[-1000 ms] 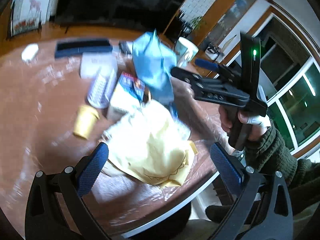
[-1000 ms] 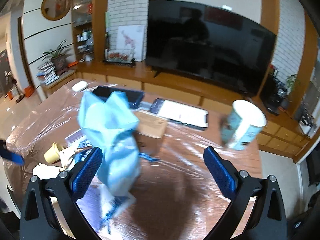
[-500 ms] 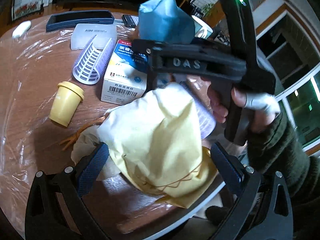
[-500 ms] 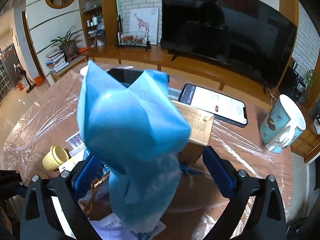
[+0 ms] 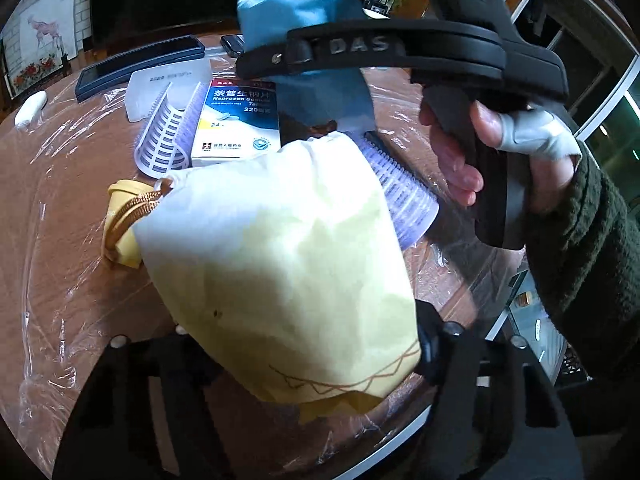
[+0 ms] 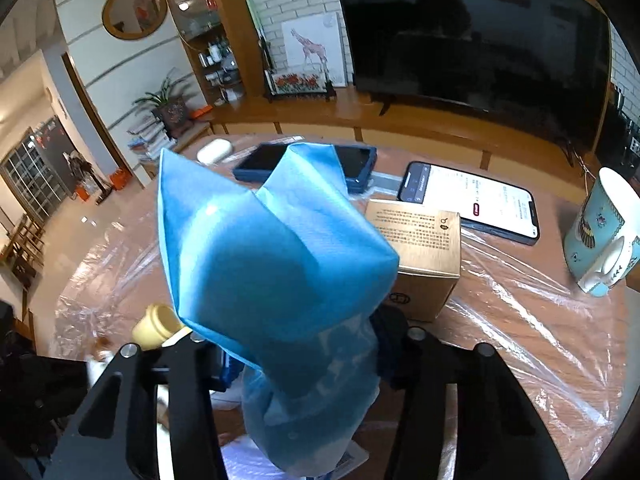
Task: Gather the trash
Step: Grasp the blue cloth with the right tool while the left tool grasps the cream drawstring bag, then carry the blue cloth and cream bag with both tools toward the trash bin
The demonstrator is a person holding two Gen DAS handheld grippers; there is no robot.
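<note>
A pale yellow drawstring bag (image 5: 280, 264) with a golden cord fills the space between my left gripper's (image 5: 300, 340) fingers. Those jaws are closing and the right finger (image 5: 430, 344) touches the bag's edge; the bag hides the left finger. A person's hand (image 5: 460, 160) holds my right gripper (image 5: 280, 56) just above and behind it. That gripper's jaws are closing on a crumpled blue bag (image 6: 272, 264), also the blue bag (image 5: 304, 20) in the left wrist view. In the right wrist view my right gripper (image 6: 300, 352) has its fingers pressed against the blue bag's lower part.
The round wooden table (image 5: 60, 240) is covered in plastic film; its edge (image 5: 400, 440) runs close below the left gripper. On it lie a medicine box (image 5: 236, 120), a white ribbed roller (image 5: 164, 140), a yellow cup (image 6: 156, 326), a brown box (image 6: 420, 248), a phone (image 6: 472, 204) and a mug (image 6: 600, 240).
Both grippers' jaws came in from wide open. The left gripper sank onto the yellow bag and closed around it. The right gripper closed on the blue bag, which now fills its view.
</note>
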